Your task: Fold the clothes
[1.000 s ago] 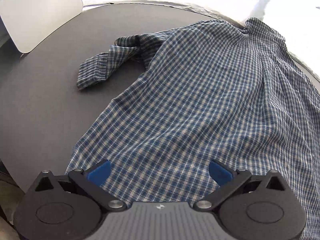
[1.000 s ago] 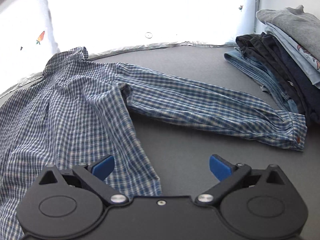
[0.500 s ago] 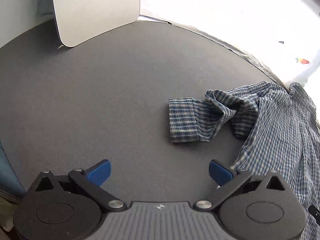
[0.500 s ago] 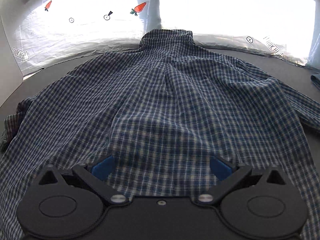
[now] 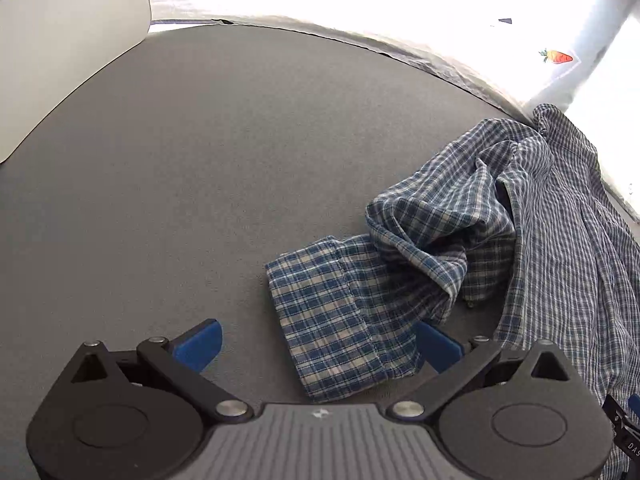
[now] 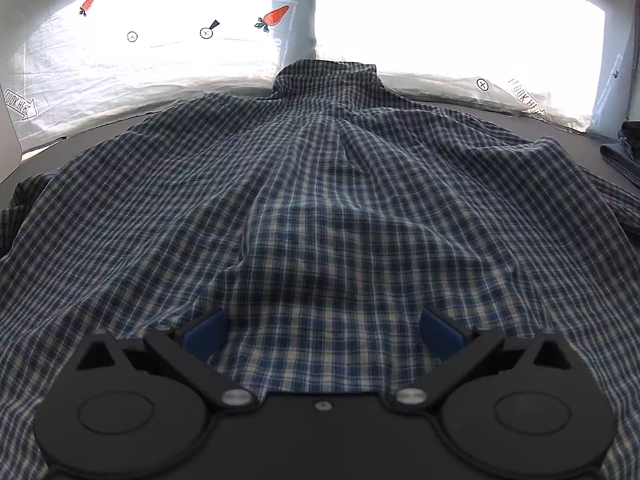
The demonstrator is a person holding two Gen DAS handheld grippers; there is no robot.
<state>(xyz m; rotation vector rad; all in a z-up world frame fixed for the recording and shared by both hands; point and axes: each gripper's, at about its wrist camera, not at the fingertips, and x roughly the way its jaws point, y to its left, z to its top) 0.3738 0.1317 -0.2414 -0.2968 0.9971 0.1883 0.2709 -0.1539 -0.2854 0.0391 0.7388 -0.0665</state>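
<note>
A blue-and-white checked shirt [image 6: 320, 208] lies spread back-up on the dark grey table, its collar [image 6: 326, 74] at the far edge. In the left wrist view its left sleeve [image 5: 432, 240] is bunched, and the cuff [image 5: 332, 320] lies flat between my fingers. My left gripper [image 5: 318, 346] is open just over the cuff, with the right fingertip [image 5: 438, 346] at the cuff's edge. My right gripper [image 6: 322, 330] is open above the lower back of the shirt, holding nothing.
A white panel [image 5: 68, 48] stands at the table's far left. Bright white sheeting with carrot prints [image 6: 276, 16] runs along the far edge. A stack of folded dark clothes [image 6: 626, 148] peeks in at the far right. Bare grey tabletop [image 5: 180, 180] stretches left of the sleeve.
My left gripper has swung left off the shirt body and closed in on the sleeve cuff. My right gripper swung from the right sleeve to face the shirt's back, then held.
</note>
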